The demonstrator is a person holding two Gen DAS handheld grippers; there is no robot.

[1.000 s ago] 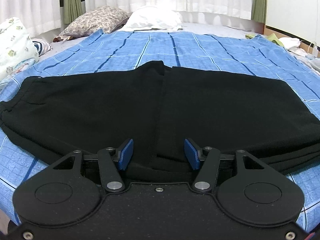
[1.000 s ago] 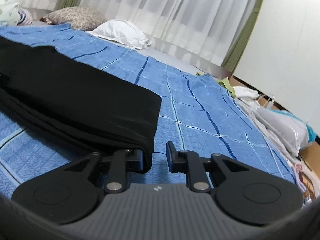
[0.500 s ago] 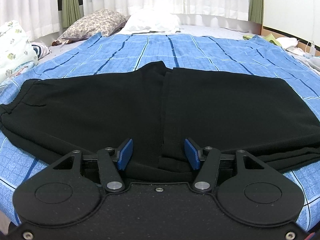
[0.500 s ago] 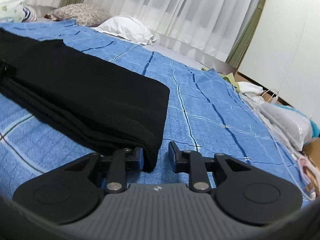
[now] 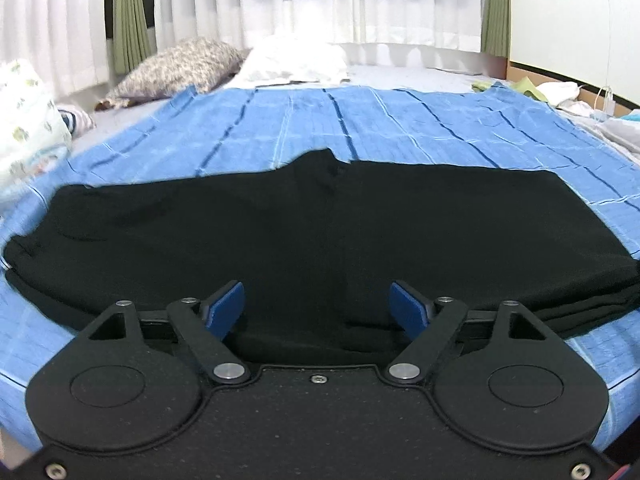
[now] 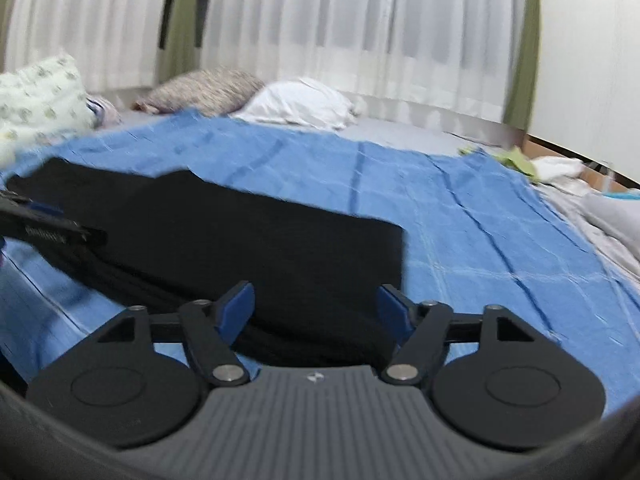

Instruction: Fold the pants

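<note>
Left wrist view: left gripper [image 5: 318, 306] jaws opening wide over black pants [image 5: 320, 224], pads clear; right gripper [image 6: 316, 308] likewise, gripping nothing.

I count one pair of black pants [image 5: 320, 232], one blue bedspread [image 5: 400, 128], two pillows, patterned [image 5: 180, 66] and white [image 5: 296, 60], and my two claws.

A home bedroom: a bed under a blue plaid bedspread [image 5: 400, 128], a floral pillow [image 5: 180, 66] and a white pillow [image 5: 296, 62] at its head, sheer white curtains [image 5: 320, 0] with green drapes [image 5: 128, 12] behind.
</note>
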